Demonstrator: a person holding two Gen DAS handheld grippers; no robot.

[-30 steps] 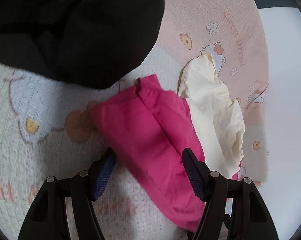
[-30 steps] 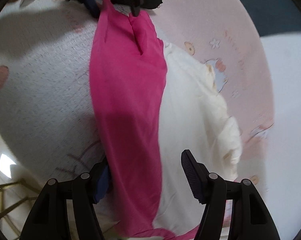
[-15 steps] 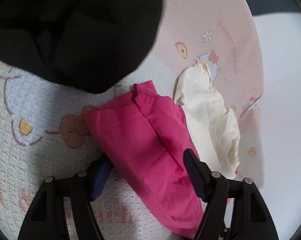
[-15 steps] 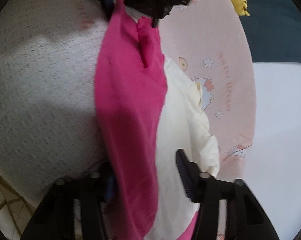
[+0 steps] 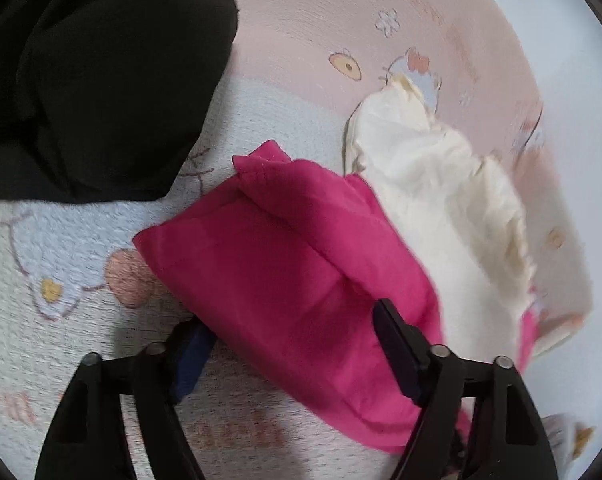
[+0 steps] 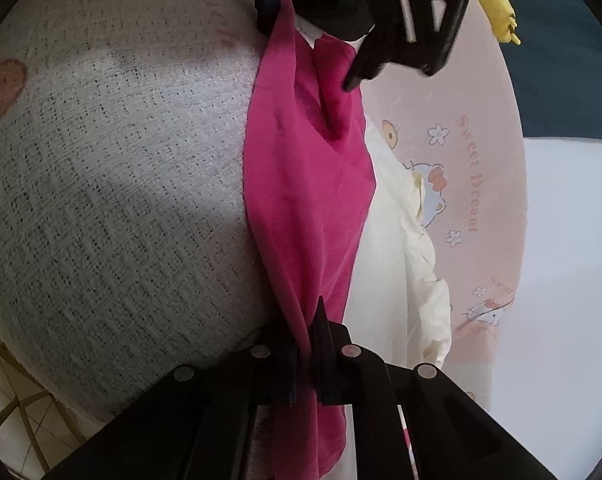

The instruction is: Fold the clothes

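my right claw [image 6: 307, 344] is pinched tight on the pink garment [image 6: 305, 184], which stretches over the patterned blanket [image 6: 113, 184] beside a cream garment [image 6: 397, 248]. my left claw [image 5: 289, 340] is spread wide around the pink cloth's other end.

The pink garment [image 6: 305, 184] is seen as matt, finely ribbed cloth. The cream garment [image 5: 441, 208] is seen as smooth, crinkled fabric. The blanket [image 6: 113, 200] is shown as coarse waffle-weave cotton, printed with cartoons.
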